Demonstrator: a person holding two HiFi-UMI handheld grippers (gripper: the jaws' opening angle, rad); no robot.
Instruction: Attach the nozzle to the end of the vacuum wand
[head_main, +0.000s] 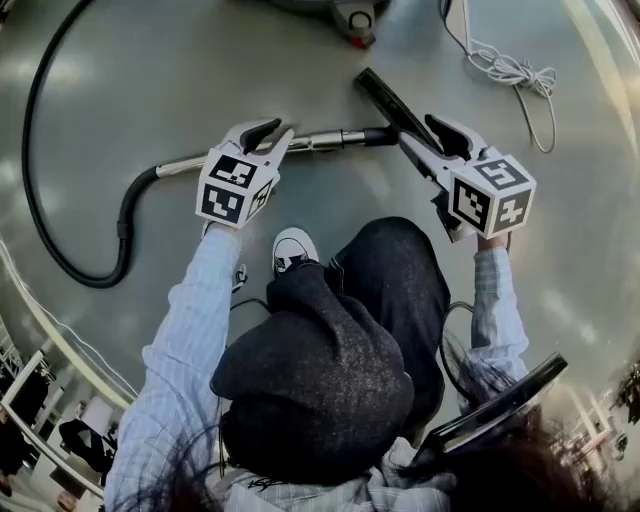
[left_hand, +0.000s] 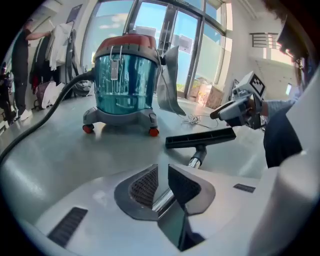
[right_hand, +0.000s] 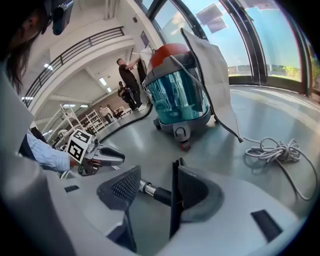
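The chrome vacuum wand (head_main: 320, 140) lies across the head view, its black hose (head_main: 35, 190) looping off to the left. My left gripper (head_main: 275, 135) is shut on the wand; in the left gripper view both pads (left_hand: 145, 185) pinch the tube (left_hand: 195, 161). The flat black nozzle (head_main: 385, 97) sits at the wand's right end, its neck on the tube (left_hand: 200, 137). My right gripper (head_main: 425, 130) grips the nozzle. In the right gripper view the nozzle head (right_hand: 175, 200) stands edge-on against one pad, with the neck and wand end (right_hand: 145, 188) reaching across to the other.
A teal canister vacuum (left_hand: 125, 80) on wheels stands on the grey floor beyond the nozzle. Its coiled white cord (head_main: 510, 70) lies to the right. The person's shoe (head_main: 292, 248) and knee are just below the wand. People stand far off by shelving.
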